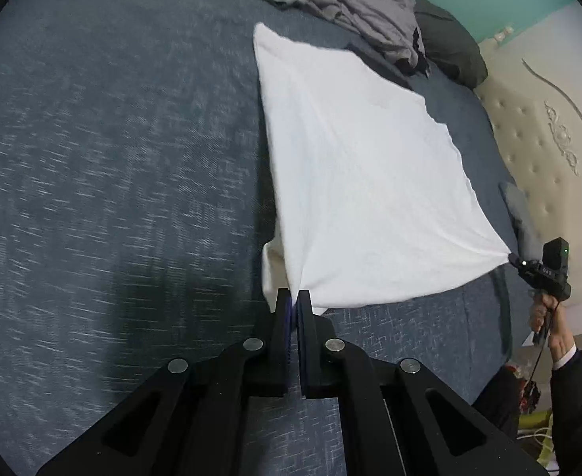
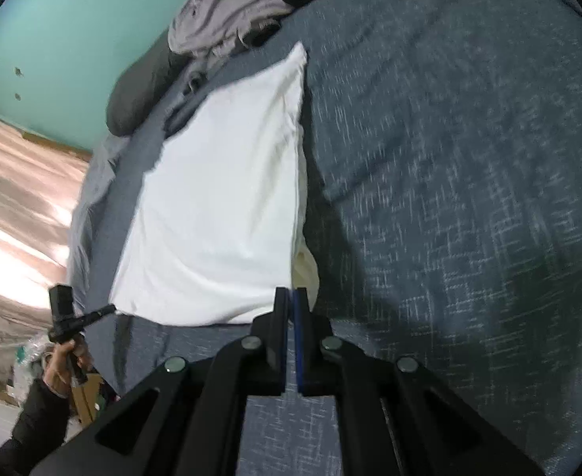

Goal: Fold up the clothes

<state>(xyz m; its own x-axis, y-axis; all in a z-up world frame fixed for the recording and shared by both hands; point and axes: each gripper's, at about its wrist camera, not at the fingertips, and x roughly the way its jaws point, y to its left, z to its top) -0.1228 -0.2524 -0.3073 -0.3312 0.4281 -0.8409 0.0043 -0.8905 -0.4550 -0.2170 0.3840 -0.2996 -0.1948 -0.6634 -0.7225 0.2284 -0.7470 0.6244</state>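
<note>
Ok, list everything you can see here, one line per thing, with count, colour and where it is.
white cloth: one, white, spread on the bed, near corners pinched
bed cover: one, blue-grey, under everything
grey clothes: one heap, grey, far end of bed
pillow: one, dark grey, beside the heap
headboard: one, cream, tufted, at bed's edge
wall: teal, behind the bed
left hand-held gripper: black, shut on the cloth's corner
right hand-held gripper: black, shut on the other corner
</note>
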